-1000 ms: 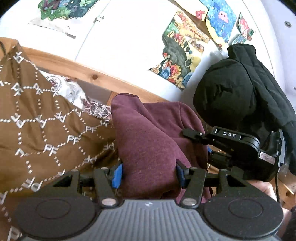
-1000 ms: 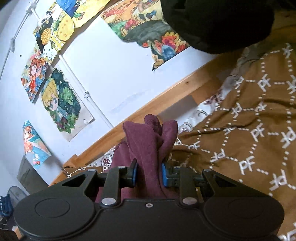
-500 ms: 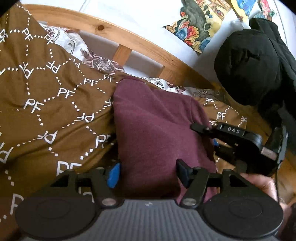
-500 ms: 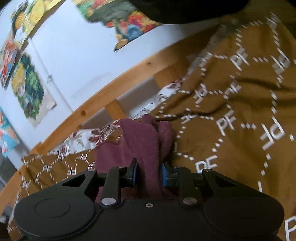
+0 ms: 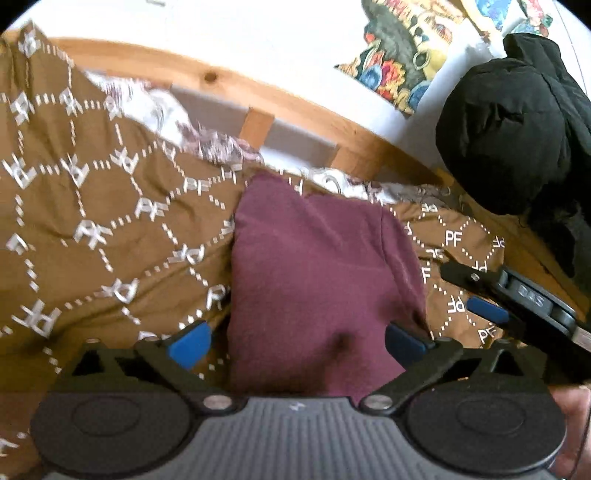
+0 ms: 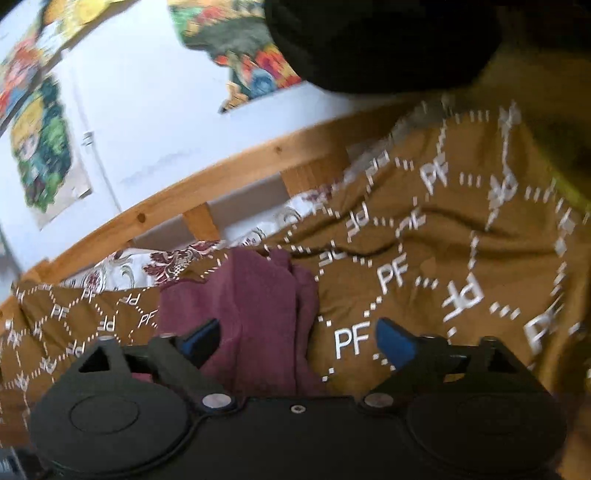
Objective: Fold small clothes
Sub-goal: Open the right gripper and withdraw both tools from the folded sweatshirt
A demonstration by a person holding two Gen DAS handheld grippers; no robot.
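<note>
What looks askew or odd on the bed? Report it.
The maroon garment lies bunched along its right edge, folds ridged rather than flat. Both grippers, left and right, are open.

white wall (image 5: 258,33) (drawings taped), wooden bed rail (image 5: 295,99), brown bedspread (image 5: 92,229)
</note>
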